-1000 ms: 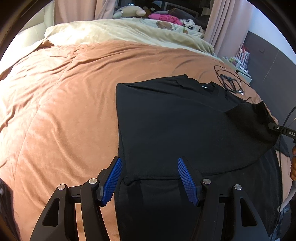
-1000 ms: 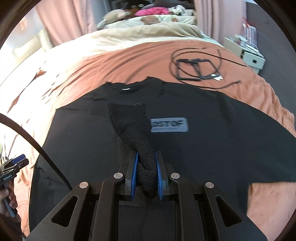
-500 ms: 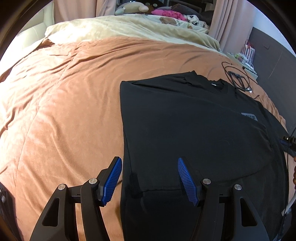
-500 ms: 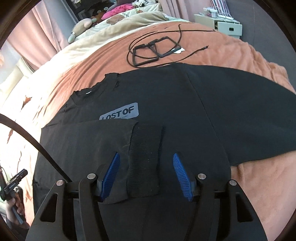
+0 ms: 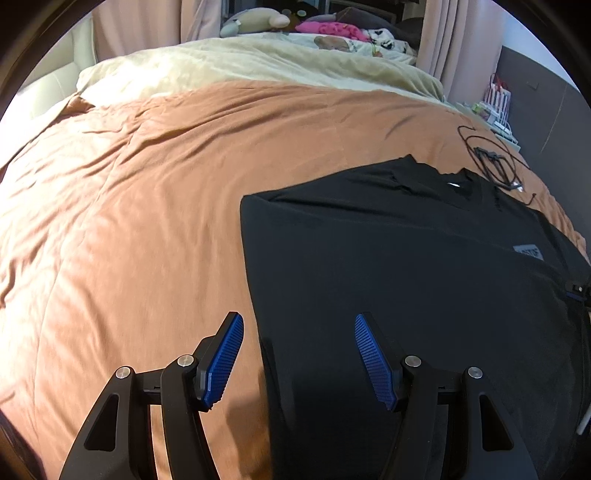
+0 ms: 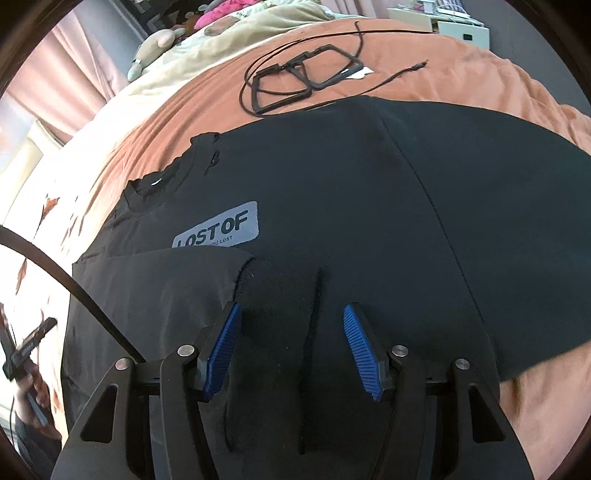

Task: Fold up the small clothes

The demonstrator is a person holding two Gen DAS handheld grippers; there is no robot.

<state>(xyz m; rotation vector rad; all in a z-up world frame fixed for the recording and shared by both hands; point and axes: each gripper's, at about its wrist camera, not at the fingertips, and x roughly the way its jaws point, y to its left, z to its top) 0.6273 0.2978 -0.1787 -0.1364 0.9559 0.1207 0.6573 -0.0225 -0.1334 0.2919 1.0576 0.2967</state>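
Black sweatshirt [image 6: 332, 192] lies flat on the orange duvet [image 5: 129, 221], collar at the far end, grey "LOSTOF" patch [image 6: 218, 230] face up. One sleeve is already laid across the body; its ribbed cuff [image 6: 280, 295] sits flat on the chest just below the patch. My right gripper [image 6: 290, 350] has just been opening: jaws now stand apart, blue pads clear on both sides, the cuff lying loose between and ahead of them, nothing pinched. My left gripper [image 5: 299, 358] is also spread wide and empty; in its view the straight folded side edge [image 5: 251, 266] of the garment runs away from me along the shirt's long axis, and that edge falls between the two fingers, left pad over bare duvet, right pad over black cloth. The other side of the garment, with its wide unfolded panel [image 6: 498, 221] spreading toward the duvet, lies to the right of the right gripper, so I judge that hand the nearer one for the next side fold. A black cable and frame [image 6: 303, 79] lie on the duvet past the collar, apart from the cloth; I judge them no obstacle. Plush toys [image 5: 255, 24] sit far back, irrelevant.
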